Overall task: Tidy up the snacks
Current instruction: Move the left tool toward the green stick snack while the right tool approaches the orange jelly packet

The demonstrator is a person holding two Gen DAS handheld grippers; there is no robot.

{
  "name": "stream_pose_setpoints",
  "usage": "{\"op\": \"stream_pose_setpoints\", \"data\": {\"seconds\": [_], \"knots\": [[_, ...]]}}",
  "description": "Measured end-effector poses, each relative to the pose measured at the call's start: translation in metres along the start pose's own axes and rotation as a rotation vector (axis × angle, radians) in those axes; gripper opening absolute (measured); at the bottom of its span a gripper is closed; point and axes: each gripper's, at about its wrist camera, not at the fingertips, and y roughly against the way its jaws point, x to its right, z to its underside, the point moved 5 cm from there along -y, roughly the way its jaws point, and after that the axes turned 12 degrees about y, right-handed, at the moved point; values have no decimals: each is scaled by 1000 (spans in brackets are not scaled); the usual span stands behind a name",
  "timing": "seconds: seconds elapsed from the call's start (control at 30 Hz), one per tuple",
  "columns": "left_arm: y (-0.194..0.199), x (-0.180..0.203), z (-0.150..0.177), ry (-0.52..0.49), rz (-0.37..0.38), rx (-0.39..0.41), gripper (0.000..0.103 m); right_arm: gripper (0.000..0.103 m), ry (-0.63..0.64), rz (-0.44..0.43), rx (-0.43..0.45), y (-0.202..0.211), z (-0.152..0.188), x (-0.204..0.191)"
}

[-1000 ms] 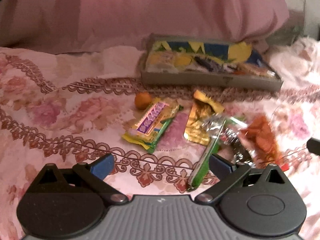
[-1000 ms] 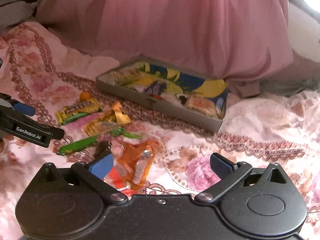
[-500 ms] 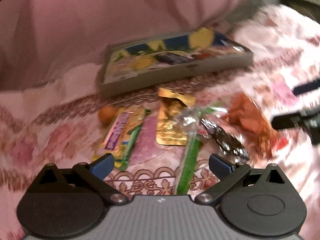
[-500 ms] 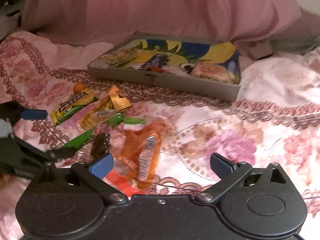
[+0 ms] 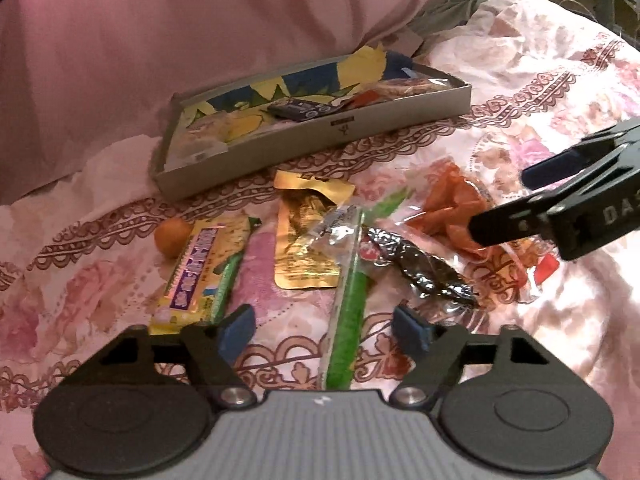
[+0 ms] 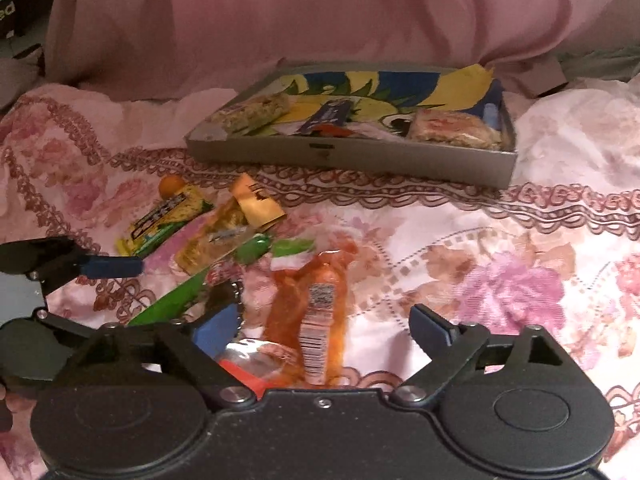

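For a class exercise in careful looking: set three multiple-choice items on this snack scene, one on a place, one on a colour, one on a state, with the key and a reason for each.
1. Where does the small orange ball lie?
A. in the grey box
B. on the bedspread beside the yellow bar
C. between gripper jaws

2. What colour is the long thin stick packet?
A. green
B. blue
C. white

3. How does the left gripper stand?
A. shut on a snack
B. open, its pads pressing nothing
C. out of view

Key: 1 B, it touches the yellow bar, outside the grey box. 2 A, its wrapper is bright green. 3 B, the stick packet lies between the pads, untouched.
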Motion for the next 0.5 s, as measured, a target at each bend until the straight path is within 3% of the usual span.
{"op": "stream_pose_setpoints", "data": {"seconds": [0.27,0.5], "knots": [[-4,2,1,31,59,-26,40,87,33,-2,-6,-9,-2,-9],[-11,4,0,32,71,-45,37,82,46,-23,-27,-17,0,-13]]}}
